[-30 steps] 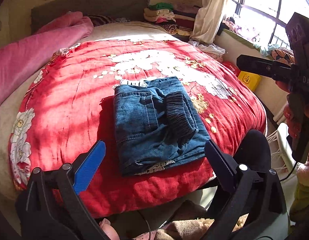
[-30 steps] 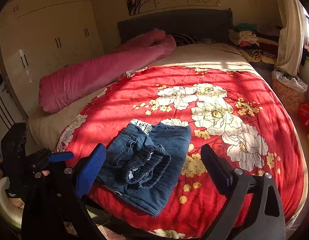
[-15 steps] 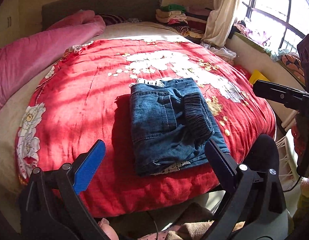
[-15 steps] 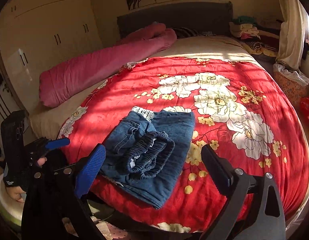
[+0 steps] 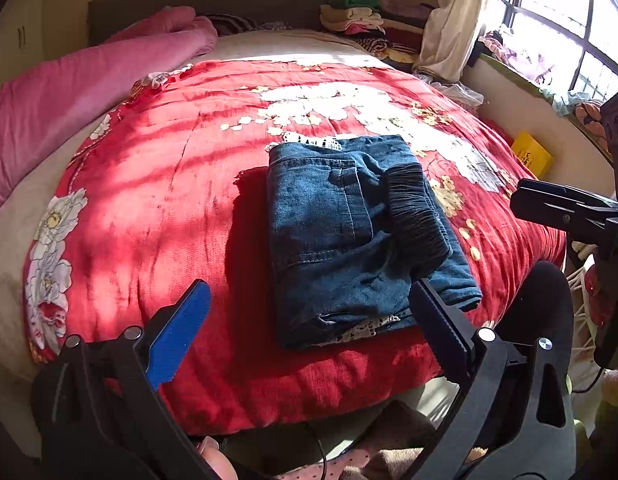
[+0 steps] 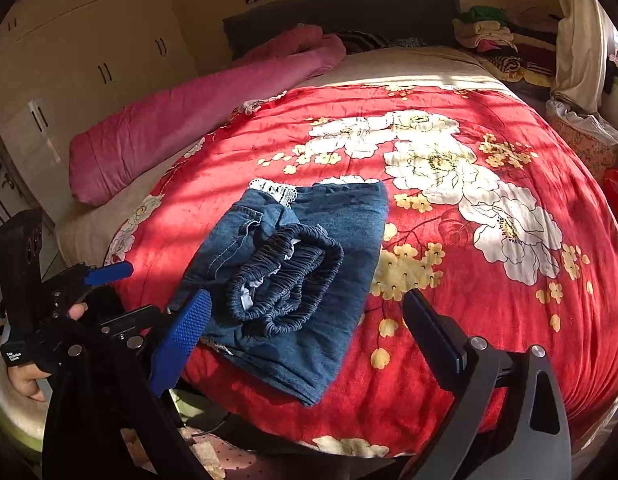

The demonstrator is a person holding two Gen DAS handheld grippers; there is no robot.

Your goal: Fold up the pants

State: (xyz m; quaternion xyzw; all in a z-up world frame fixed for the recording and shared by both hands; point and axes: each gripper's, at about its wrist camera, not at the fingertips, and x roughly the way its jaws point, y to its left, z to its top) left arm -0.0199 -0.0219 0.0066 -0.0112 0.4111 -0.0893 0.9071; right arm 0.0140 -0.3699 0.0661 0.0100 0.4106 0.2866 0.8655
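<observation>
The blue denim pants [image 5: 349,236] lie folded into a compact rectangle near the front edge of the red flowered quilt [image 5: 157,200], elastic waistband on top and white lace trim showing at both ends. In the right wrist view the pants [image 6: 293,276] show the bunched waistband facing me. My left gripper [image 5: 309,312] hangs open over the bed's front edge, just short of the pants, holding nothing. My right gripper [image 6: 305,320] is open too, its blue finger by the pants' near left corner, not touching. Each gripper appears at the side of the other's view, held by a hand.
A rolled pink duvet [image 6: 197,120] lies along the left of the bed. Stacked clothes [image 6: 493,40] sit at the far right by a curtain. A cupboard [image 6: 81,60] lines the left wall. A yellow box [image 5: 531,154] rests on the floor at the right.
Both grippers have shifted slightly, so the pants sit more central and closer in view. The pants themselves have not moved, and both grippers stay open.
</observation>
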